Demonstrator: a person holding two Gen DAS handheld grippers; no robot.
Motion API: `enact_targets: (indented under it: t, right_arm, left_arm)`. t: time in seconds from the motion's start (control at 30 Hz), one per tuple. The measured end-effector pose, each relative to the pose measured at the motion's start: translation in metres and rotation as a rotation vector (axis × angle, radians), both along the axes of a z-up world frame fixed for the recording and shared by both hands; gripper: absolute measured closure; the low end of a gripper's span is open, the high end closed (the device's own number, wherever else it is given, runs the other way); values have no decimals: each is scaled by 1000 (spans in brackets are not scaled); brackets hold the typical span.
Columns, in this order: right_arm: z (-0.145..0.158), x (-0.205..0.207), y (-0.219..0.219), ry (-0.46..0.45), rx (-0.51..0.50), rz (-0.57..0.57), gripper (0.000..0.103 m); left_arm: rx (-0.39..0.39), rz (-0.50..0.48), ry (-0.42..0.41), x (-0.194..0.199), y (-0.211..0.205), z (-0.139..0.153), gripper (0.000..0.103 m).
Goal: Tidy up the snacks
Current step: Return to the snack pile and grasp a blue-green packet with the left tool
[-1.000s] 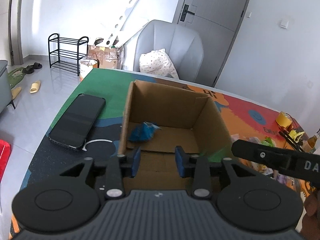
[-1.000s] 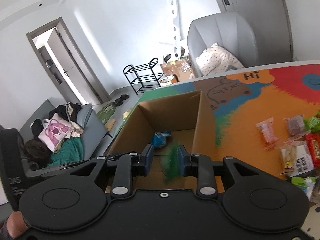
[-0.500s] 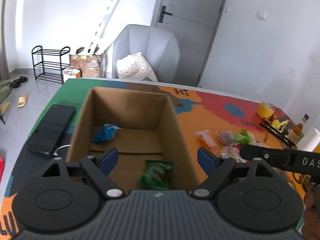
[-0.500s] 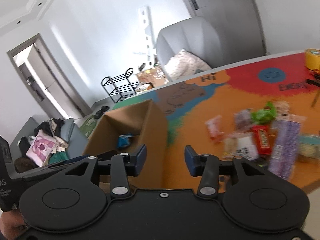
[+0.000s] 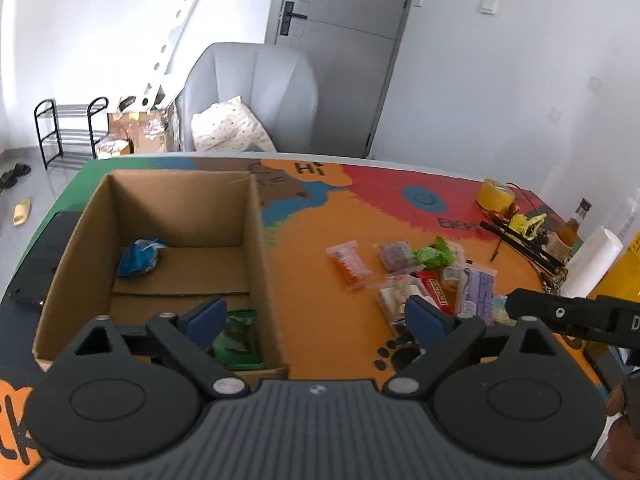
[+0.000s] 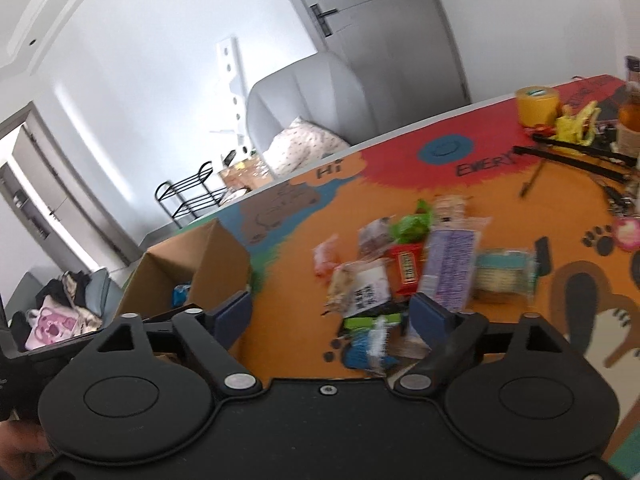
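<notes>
A grey armchair [image 5: 256,92] stands just behind the far edge of the colourful table mat [image 5: 332,280], with a speckled white cushion [image 5: 230,128] on its seat. Left of the armchair sit cardboard clutter [image 5: 138,136] and a black shoe rack [image 5: 66,134]; behind it is a grey door [image 5: 344,32]. Well right of the armchair, on the mat, stands a yellow tape roll [image 5: 496,195].

Brown cardboard box [image 5: 256,240] holds blue packet [image 5: 140,256] and green packet [image 5: 236,338].
</notes>
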State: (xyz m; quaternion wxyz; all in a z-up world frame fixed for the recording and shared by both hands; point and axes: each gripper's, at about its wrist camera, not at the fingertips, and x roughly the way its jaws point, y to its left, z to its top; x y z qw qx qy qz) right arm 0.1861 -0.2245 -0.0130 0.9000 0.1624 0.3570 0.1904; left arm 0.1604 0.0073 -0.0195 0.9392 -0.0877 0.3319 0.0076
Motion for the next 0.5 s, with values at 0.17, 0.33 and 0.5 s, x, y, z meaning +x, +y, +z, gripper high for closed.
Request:
enact_targets:
  t: [0.17, 0.33, 0.5]
  right_arm:
    - [-3, -2, -19, 4, -1, -40, 6]
    - [-8, -4, -38, 15, 6, -79, 5]
    - [-13, -5, -52, 18, 13, -101, 5]
  left_arm:
    - [-24, -28, 4, 4, -16, -2, 6]
    - [-20, -76, 4, 6, -36, -3, 6]
    - [-32, -106, 18, 9, -50, -8, 6]
